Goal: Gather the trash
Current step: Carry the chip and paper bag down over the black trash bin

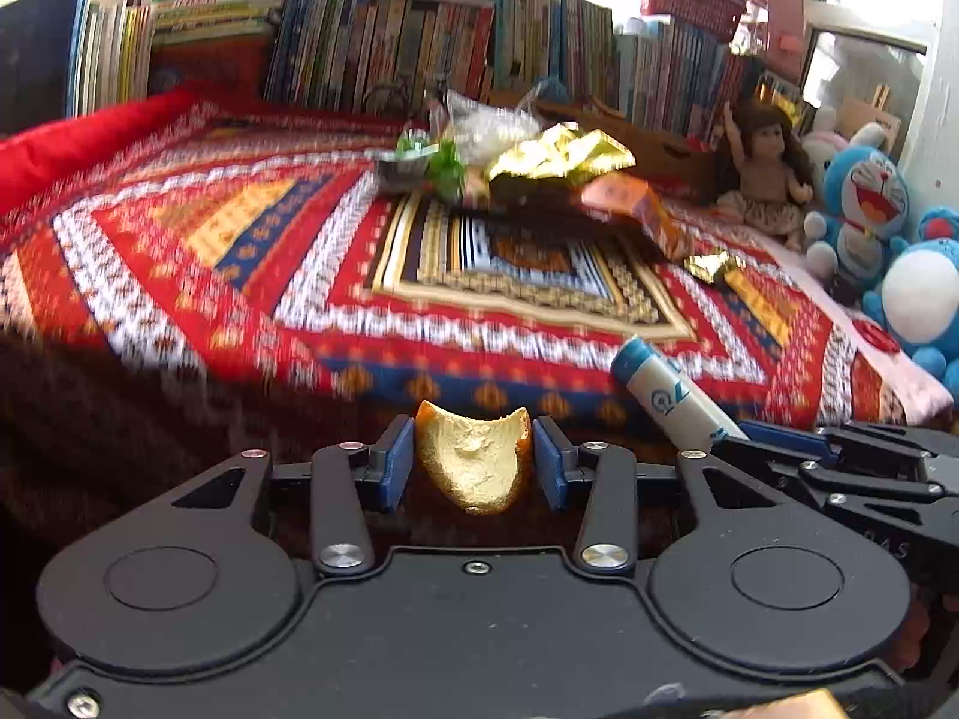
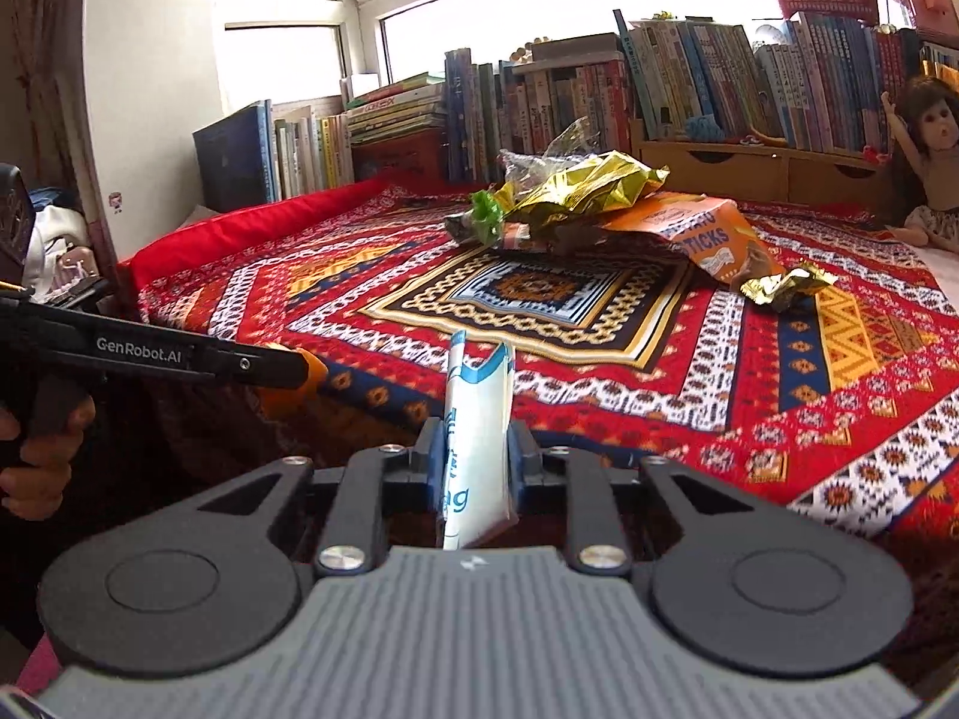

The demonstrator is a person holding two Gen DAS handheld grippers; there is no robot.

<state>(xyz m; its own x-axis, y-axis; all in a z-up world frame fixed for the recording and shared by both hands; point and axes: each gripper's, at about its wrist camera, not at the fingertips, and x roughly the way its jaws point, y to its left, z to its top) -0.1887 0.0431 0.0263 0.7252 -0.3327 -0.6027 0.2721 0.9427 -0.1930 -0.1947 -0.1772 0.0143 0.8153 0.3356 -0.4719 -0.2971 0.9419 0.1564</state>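
In the left wrist view my left gripper (image 1: 473, 461) is shut on a curved piece of orange peel (image 1: 473, 467), held just off the near edge of the patterned quilt (image 1: 299, 275). The right wrist view shows my right gripper (image 2: 476, 455) shut on a flattened white and blue pack (image 2: 476, 419), which sticks up between the pads. Further back on the quilt lies a pile of trash: a crumpled gold foil bag (image 2: 587, 186), an orange snack bag (image 2: 701, 233), a green wrapper (image 2: 485, 215) and a clear plastic bag (image 1: 485, 126). A small gold wrapper (image 2: 785, 287) lies apart to the right.
A row of books (image 1: 419, 42) lines the back under the window. A doll (image 1: 761, 168) and blue plush toys (image 1: 863, 204) sit at the right edge. A low wooden box (image 2: 749, 162) stands behind the pile. A hand (image 2: 36, 467) holds the left gripper's handle.
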